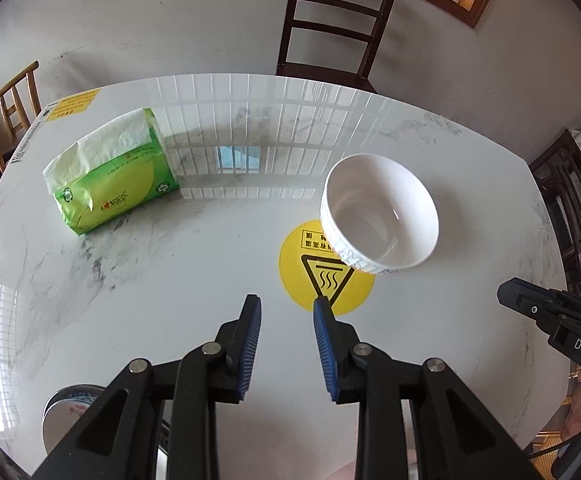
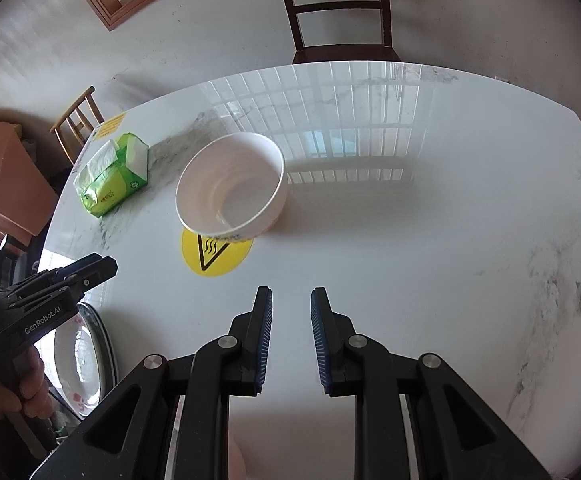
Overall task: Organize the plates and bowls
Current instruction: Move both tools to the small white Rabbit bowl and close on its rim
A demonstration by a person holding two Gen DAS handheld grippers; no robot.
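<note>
A white bowl [image 1: 380, 212] [image 2: 230, 200] stands upright and empty on the white marble table [image 1: 170, 300] [image 2: 410, 260], partly over a round yellow warning sticker [image 1: 326, 272] [image 2: 216, 256]. A plate [image 1: 70, 404] [image 2: 78, 360] lies at the table's near left edge, partly hidden by the gripper bodies. My left gripper [image 1: 287, 308] hovers over the table short of the bowl, open, with nothing between its blue pads. My right gripper [image 2: 291, 296] is also open and empty, nearer than the bowl and to its right. Each gripper shows in the other's view: the right gripper [image 1: 530, 308], the left gripper [image 2: 90, 268].
A green tissue pack [image 1: 110, 176] [image 2: 110, 176] lies at the far left of the table. A dark wooden chair [image 1: 330, 28] [image 2: 338, 12] stands behind the far edge, a light wooden chair [image 1: 10, 108] [image 2: 78, 120] at the left. Another dark chair [image 1: 570, 208] stands on the right.
</note>
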